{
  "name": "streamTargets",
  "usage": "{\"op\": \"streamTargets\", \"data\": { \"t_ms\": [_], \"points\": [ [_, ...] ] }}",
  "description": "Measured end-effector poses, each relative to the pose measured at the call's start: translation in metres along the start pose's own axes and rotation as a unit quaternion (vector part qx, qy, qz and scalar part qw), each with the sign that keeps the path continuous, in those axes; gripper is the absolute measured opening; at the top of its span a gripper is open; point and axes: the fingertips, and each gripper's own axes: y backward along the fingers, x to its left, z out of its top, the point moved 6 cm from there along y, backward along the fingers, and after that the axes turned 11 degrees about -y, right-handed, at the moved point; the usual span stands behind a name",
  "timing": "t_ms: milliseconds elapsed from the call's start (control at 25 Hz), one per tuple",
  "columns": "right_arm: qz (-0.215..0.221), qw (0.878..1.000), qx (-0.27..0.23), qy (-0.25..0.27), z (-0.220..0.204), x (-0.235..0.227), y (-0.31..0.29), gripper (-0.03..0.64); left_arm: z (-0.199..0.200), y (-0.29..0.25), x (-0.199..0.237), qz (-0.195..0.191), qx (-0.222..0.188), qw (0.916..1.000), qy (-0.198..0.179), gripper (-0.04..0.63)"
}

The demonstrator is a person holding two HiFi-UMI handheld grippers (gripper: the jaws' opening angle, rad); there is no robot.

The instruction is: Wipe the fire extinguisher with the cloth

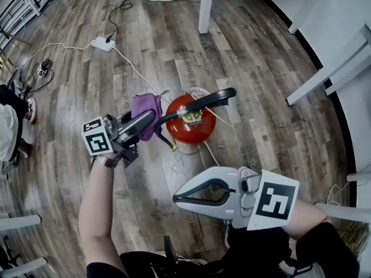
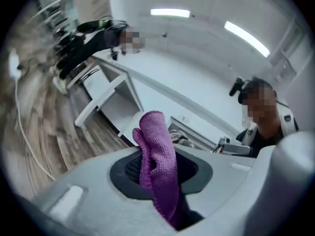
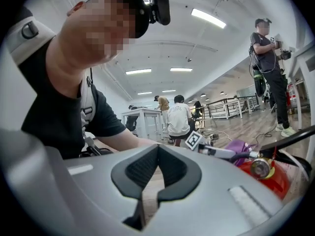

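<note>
A red fire extinguisher [image 1: 186, 126] with a black lever handle [image 1: 215, 100] stands on the wooden floor; its red body [image 3: 275, 176] also shows at the right edge of the right gripper view. My left gripper [image 1: 149, 120] is raised beside its top on the left, shut on a purple cloth [image 1: 145, 108]. The cloth [image 2: 158, 166] sticks up between the left gripper's pads [image 2: 132, 170]. My right gripper [image 1: 177, 197] hovers nearer to me, below the extinguisher and apart from it. Its jaw tips meet with nothing between them, as the right gripper view shows at the right gripper [image 3: 157, 149].
A white power strip [image 1: 103, 43] with cables trailing across the floor lies at the upper left. A white table leg [image 1: 206, 4] stands behind the extinguisher, and white furniture [image 1: 342, 57] lines the right side. Other people stand or sit around, one at the left edge [image 1: 8, 129].
</note>
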Motion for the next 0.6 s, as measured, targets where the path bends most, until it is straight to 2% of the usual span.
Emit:
{"op": "streamTargets", "data": {
  "t_ms": [40, 80, 120, 200, 240, 280, 320, 400, 520, 600],
  "points": [
    [0.001, 1.0, 0.0, 0.006, 0.0, 0.002, -0.004, 0.003, 0.019, -0.003, -0.018, 0.003, 0.019, 0.9982, -0.056, 0.078],
    [0.002, 1.0, -0.001, 0.01, 0.001, 0.004, -0.006, 0.003, 0.036, -0.009, -0.037, 0.006, 0.051, 0.9914, -0.121, 0.078],
    [0.003, 1.0, -0.003, 0.015, 0.002, 0.006, -0.008, 0.002, 0.049, -0.018, -0.054, 0.01, 0.092, 0.9778, -0.188, 0.079],
    [0.006, 1.0, -0.005, 0.026, 0.003, 0.009, -0.011, 0.003, 0.063, -0.039, -0.085, 0.008, 0.176, 0.9351, -0.307, 0.08],
    [0.007, 0.999, -0.004, 0.032, 0.003, 0.01, -0.012, 0.003, 0.067, -0.049, -0.096, 0.004, 0.209, 0.9125, -0.351, 0.08],
    [0.008, 0.999, -0.003, 0.036, 0.003, 0.011, -0.013, 0.003, 0.07, -0.058, -0.105, -0.001, 0.236, 0.8929, -0.384, 0.08],
    [0.009, 0.999, -0.005, 0.039, 0.004, 0.012, -0.013, 0.003, 0.073, -0.068, -0.113, -0.004, 0.256, 0.8766, -0.407, 0.081],
    [0.013, 0.999, -0.011, 0.041, 0.006, 0.015, -0.013, 0.003, 0.075, -0.09, -0.123, -0.007, 0.289, 0.8483, -0.443, 0.08],
    [0.02, 0.998, -0.015, 0.051, 0.008, 0.019, -0.013, 0.003, 0.072, -0.134, -0.128, -0.019, 0.318, 0.8003, -0.508, 0.08],
    [0.022, 0.998, -0.012, 0.061, 0.008, 0.021, -0.01, 0.003, 0.068, -0.166, -0.13, -0.032, 0.331, 0.774, -0.539, 0.08]
  ]
}}
